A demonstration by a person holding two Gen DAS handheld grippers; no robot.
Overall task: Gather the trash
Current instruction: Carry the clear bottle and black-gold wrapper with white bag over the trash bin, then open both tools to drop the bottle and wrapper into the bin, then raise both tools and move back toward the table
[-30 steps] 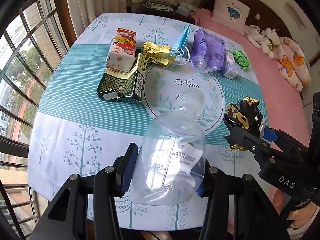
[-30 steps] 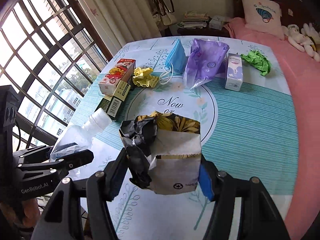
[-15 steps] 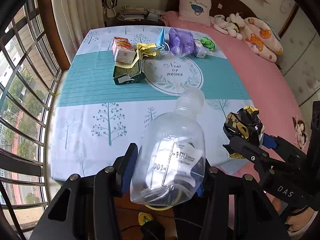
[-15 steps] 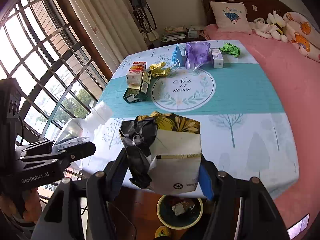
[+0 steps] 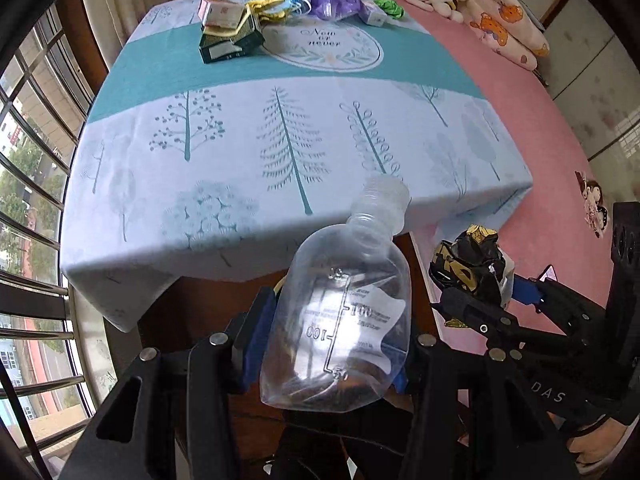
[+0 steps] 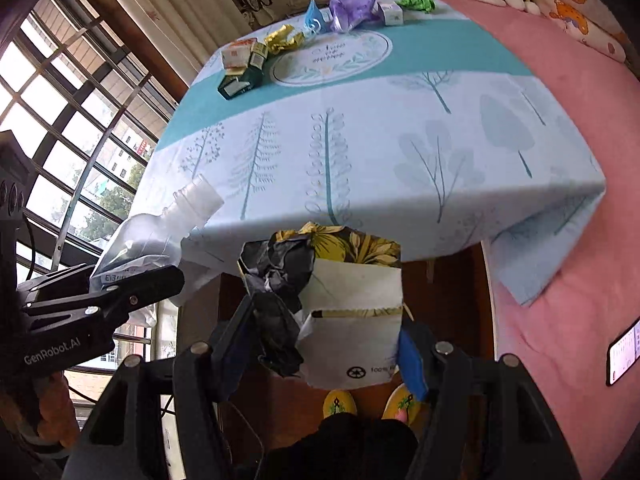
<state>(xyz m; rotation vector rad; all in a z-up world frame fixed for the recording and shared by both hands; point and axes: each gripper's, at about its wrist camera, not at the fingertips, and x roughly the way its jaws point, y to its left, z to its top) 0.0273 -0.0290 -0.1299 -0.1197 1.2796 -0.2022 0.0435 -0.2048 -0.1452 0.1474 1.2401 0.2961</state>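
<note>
Bottle (image 5: 340, 320) clamped in my left hand-held gripper (image 5: 328, 344), crumpled paper bag (image 6: 344, 308) in right (image 6: 324, 344); bin apparently hidden below worktop (image 5: 280, 152) edge, blind drop may miss.

The left gripper (image 5: 332, 344) points steeply down past the near table edge, its blue pads (image 5: 256, 336) clamped on a clear bottle (image 5: 344, 320). Just to its right, the right gripper (image 6: 324, 332) points down likewise, jaws pressed on a crumpled paper bag (image 6: 340, 304).
</note>
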